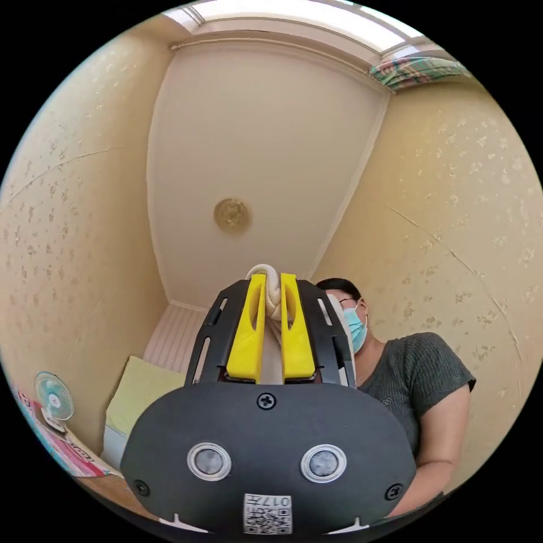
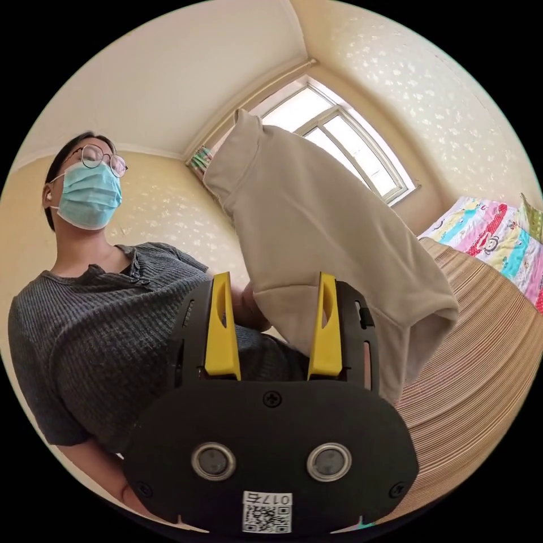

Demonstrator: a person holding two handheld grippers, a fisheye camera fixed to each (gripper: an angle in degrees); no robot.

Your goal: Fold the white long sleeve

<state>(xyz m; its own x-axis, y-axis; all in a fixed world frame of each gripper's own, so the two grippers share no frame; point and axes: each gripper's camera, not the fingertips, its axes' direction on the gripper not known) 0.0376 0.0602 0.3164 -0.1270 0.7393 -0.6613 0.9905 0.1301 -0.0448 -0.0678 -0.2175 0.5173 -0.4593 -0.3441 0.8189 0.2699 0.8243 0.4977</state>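
In the left gripper view my left gripper [image 1: 272,278] points up at the ceiling, its yellow jaws shut on a bunched bit of the white long sleeve [image 1: 271,294]. In the right gripper view the same white long sleeve [image 2: 317,226] hangs in the air, held up high and draping down past my right gripper [image 2: 273,278]. That gripper is open, its yellow jaws wide apart. The cloth's lower hem hangs just behind the right-hand jaw, not pinched. A person in a grey knit top [image 2: 113,317] stands behind both grippers.
A striped woven mat [image 2: 481,362] covers the surface at the right of the right gripper view, with a colourful quilt [image 2: 492,232] beyond it under a window [image 2: 339,141]. In the left gripper view a small fan [image 1: 54,399] and a pale green pillow [image 1: 141,390] sit low at the left.
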